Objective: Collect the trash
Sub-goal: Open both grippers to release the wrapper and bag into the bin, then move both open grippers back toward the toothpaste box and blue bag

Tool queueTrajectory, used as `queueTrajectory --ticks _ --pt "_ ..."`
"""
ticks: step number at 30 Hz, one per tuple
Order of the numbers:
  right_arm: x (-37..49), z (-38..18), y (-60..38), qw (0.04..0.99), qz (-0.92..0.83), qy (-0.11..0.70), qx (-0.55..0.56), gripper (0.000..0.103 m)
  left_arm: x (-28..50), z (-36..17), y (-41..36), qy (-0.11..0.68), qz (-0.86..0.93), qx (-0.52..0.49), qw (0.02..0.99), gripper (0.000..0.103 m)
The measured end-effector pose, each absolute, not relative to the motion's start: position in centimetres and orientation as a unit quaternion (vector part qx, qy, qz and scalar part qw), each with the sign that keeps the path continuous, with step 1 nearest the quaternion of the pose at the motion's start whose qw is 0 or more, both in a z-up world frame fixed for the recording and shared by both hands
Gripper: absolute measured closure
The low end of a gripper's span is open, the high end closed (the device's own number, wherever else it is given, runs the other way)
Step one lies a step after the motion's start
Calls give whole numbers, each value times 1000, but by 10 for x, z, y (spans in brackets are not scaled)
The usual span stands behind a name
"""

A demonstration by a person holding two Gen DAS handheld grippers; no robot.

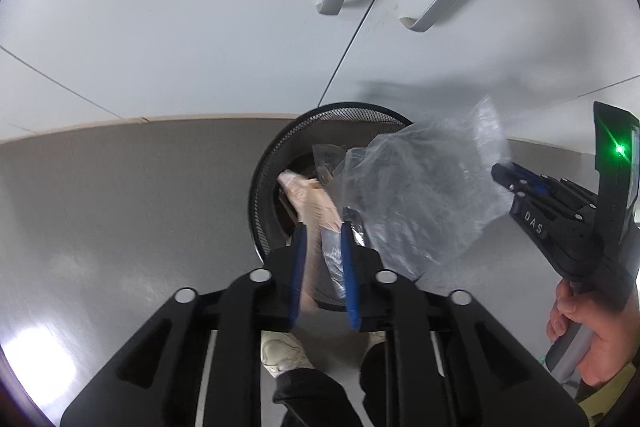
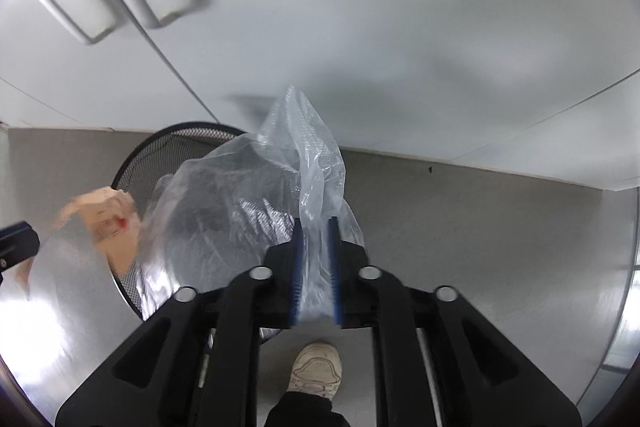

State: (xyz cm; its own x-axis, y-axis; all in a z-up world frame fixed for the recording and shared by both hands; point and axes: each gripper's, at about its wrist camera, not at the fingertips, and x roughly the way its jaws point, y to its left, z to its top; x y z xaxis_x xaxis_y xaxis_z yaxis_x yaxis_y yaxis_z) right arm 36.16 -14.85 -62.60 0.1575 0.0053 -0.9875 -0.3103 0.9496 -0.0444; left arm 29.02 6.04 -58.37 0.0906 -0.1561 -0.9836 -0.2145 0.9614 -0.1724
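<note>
My left tool (image 1: 324, 227) points down over the black mesh bin (image 1: 268, 163). Its blue pads are a little apart, with a peach wrapper (image 1: 310, 203) between them; I cannot tell if they press it. The wrapper hangs into the bin. Just right of it is the clear plastic bag (image 2: 240, 195), lying over the bin's mouth. My right tool (image 2: 315, 223) is a little open too, with the bag's top between its pads. My shoe (image 2: 316, 367) is on the floor under it.
</note>
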Motion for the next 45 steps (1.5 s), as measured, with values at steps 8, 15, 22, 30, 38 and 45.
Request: queueTrajectory --ticks 8,15,22,30,38,45 --pt "344 -588 -147 749 126 639 -126 75 285 -540 70 661 34 -134 738 80" --pt "334 -530 -136 751 143 633 -124 68 269 -483 80 643 36 -132 754 76" --pt "316 -449 -131 758 145 626 -112 56 248 -407 78 632 29 -87 769 74" --pt "297 -324 -138 787 152 588 -109 45 231 -299 88 609 23 -60 791 66" --pt "304 -204 -162 826 130 543 -78 34 241 -201 94 575 -4 -54 816 65" --pt "312 -130 -162 862 122 488 -64 28 248 -124 96 528 -13 -25 849 57"
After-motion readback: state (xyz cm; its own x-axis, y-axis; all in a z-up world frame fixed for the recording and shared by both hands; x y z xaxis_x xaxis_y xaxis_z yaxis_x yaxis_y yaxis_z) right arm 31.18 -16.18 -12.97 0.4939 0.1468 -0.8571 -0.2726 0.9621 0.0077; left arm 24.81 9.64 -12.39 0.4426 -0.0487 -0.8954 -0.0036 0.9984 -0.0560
